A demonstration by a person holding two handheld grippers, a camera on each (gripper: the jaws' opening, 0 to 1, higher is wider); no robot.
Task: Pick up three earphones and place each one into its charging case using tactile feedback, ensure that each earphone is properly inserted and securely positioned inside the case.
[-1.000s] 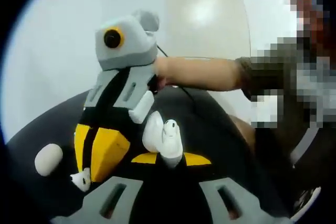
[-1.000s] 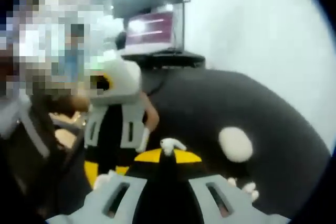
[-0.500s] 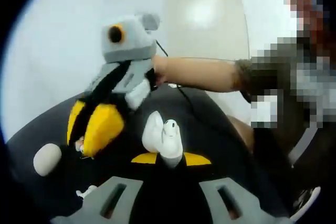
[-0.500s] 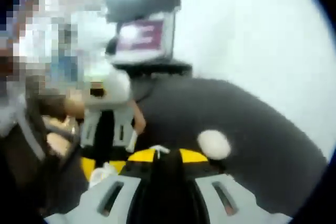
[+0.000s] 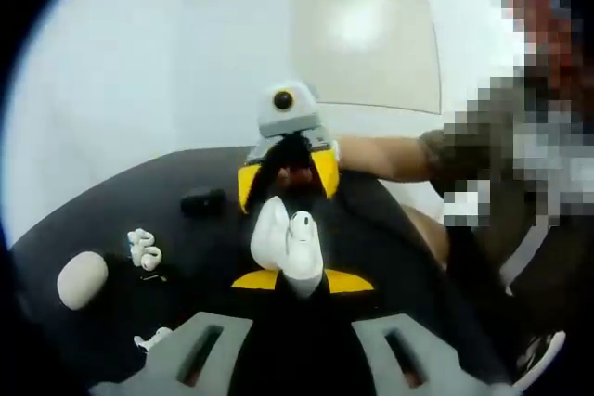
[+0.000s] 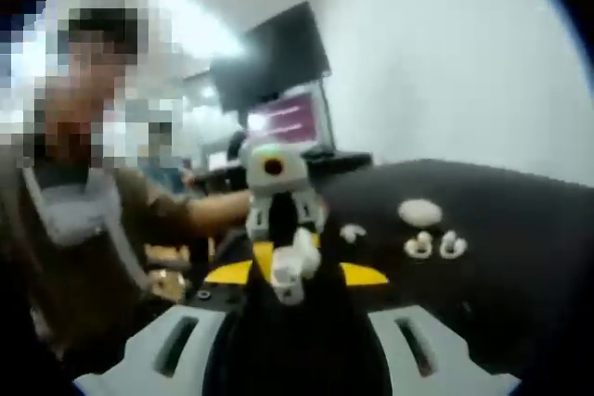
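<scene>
My left gripper (image 5: 302, 282) is shut on an open white charging case (image 5: 286, 246), held upright above the black table (image 5: 111, 220). My right gripper (image 5: 284, 178) faces it from behind the case, its yellow-sided jaws close together right at the case. In the right gripper view my right gripper (image 6: 292, 280) meets the white case (image 6: 295, 261), and a small white earphone (image 6: 288, 296) sits pinched between its tips. The left gripper (image 6: 275, 194) points back at me there. Whether the earphone sits in the case is hidden.
On the table lie a closed white case (image 5: 82, 278), a pair of loose earphones (image 5: 143, 249), another earphone (image 5: 153, 338) and a small dark object (image 5: 202, 199). The same closed case (image 6: 419, 212) and earphones (image 6: 434, 246) show right of the grippers. A person's forearm (image 5: 385, 155) reaches in; a monitor (image 6: 274, 67) stands behind.
My right gripper has swung from the table's left side up to the case, and now faces the left gripper head-on. The earphones on the table have come into sight. The left gripper kept still.
</scene>
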